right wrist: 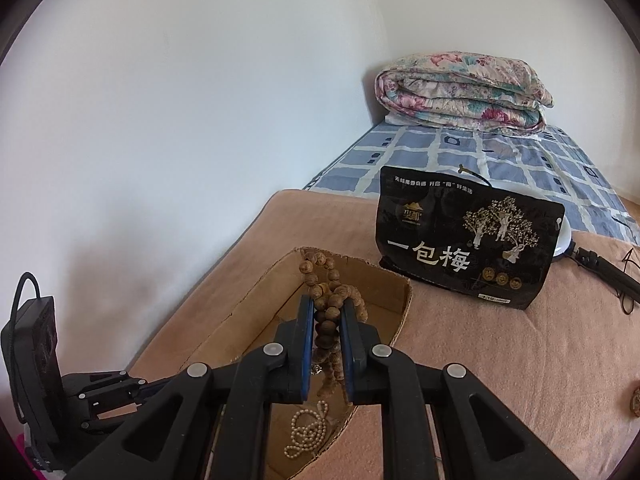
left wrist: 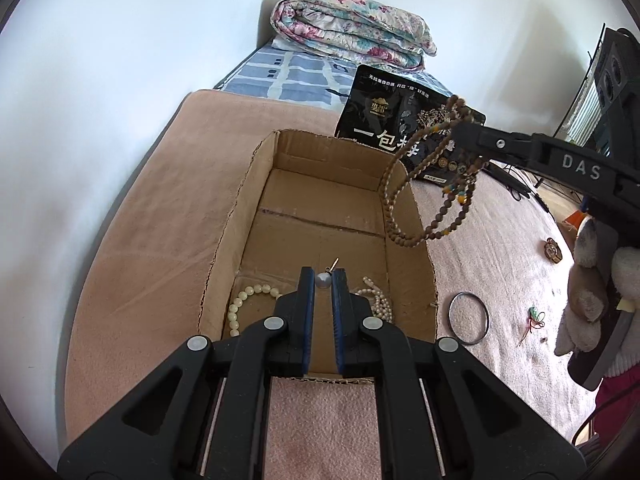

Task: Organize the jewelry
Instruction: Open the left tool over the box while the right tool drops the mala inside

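My left gripper [left wrist: 323, 280] is shut on a small silvery pearl earring [left wrist: 323, 281], whose pin sticks up past the fingertips. It hovers over the near end of an open cardboard box [left wrist: 240, 216]. A cream bead bracelet [left wrist: 248, 300] and a small pearl necklace [left wrist: 376, 300] lie on the box floor. My right gripper [right wrist: 327, 308] is shut on a long brown wooden bead string [right wrist: 320, 276]. In the left wrist view this gripper [left wrist: 460, 122] reaches in from the right, and the beads [left wrist: 432, 200] dangle in loops over the box's right wall.
The box stands on a pink blanket [left wrist: 500, 264] on a bed. Right of it lie a metal bangle [left wrist: 468, 318], a brown round piece [left wrist: 553, 250] and a small green charm [left wrist: 534, 316]. A black snack bag [right wrist: 468, 240] stands behind, with a folded quilt [right wrist: 460, 92] farther back.
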